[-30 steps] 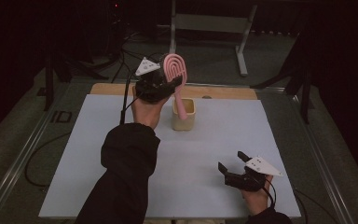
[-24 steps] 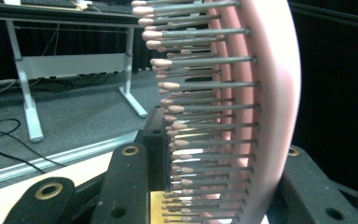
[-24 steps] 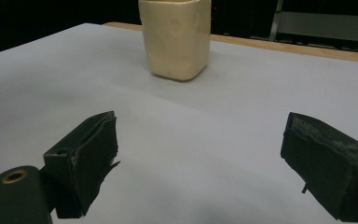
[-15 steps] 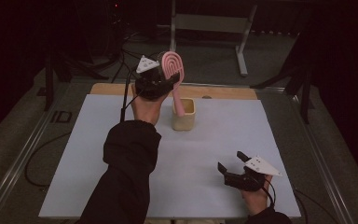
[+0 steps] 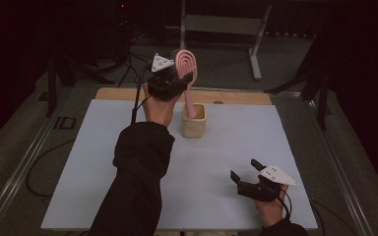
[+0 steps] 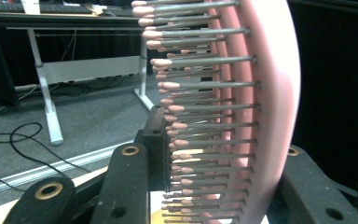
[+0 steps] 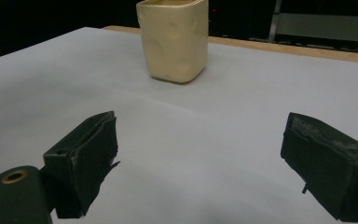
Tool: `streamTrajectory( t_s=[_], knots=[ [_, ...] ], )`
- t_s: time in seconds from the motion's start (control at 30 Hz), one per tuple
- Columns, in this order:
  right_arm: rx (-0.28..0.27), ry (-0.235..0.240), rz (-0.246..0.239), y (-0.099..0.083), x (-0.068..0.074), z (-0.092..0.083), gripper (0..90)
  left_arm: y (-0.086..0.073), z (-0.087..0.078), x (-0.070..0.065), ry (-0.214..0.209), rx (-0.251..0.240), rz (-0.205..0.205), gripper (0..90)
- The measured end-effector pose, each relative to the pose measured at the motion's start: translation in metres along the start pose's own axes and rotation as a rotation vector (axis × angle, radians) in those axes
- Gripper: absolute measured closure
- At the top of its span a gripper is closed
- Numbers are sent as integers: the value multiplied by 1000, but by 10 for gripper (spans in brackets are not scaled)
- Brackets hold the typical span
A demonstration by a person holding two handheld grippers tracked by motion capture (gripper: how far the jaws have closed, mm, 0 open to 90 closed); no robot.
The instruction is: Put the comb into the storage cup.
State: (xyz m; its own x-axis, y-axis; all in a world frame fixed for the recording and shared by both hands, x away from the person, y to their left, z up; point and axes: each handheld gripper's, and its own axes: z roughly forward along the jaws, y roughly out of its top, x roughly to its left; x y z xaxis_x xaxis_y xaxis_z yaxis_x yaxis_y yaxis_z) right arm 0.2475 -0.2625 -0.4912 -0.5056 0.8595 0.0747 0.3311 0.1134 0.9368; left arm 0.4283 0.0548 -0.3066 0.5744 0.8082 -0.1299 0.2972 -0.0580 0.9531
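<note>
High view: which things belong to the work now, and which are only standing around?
In the work:
- pink hairbrush, held by the left gripper
- cream cup, the brush handle in it

Standing around:
- white table mat
- metal frame on the floor behind

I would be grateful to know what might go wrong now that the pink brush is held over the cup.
1. The left tool clamps the pink hairbrush across its bristles, so it may slip or twist.
2. The handle dips into the small cream cup, which nothing steadies; a sideways pull could tip it.
3. The right tool rests open, apart from the cup.
</note>
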Motion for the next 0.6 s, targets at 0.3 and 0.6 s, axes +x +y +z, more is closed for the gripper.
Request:
streamTrajectory(
  t_s=[0.3,0.6],
  knots=[
    [-9,-2,6,0,-2,-1,105,-4,10,-1,7,-3,-10,645],
    [-14,-1,6,1,-1,-1,105,-8,19,-5,7,-15,-15,645]
  ],
)
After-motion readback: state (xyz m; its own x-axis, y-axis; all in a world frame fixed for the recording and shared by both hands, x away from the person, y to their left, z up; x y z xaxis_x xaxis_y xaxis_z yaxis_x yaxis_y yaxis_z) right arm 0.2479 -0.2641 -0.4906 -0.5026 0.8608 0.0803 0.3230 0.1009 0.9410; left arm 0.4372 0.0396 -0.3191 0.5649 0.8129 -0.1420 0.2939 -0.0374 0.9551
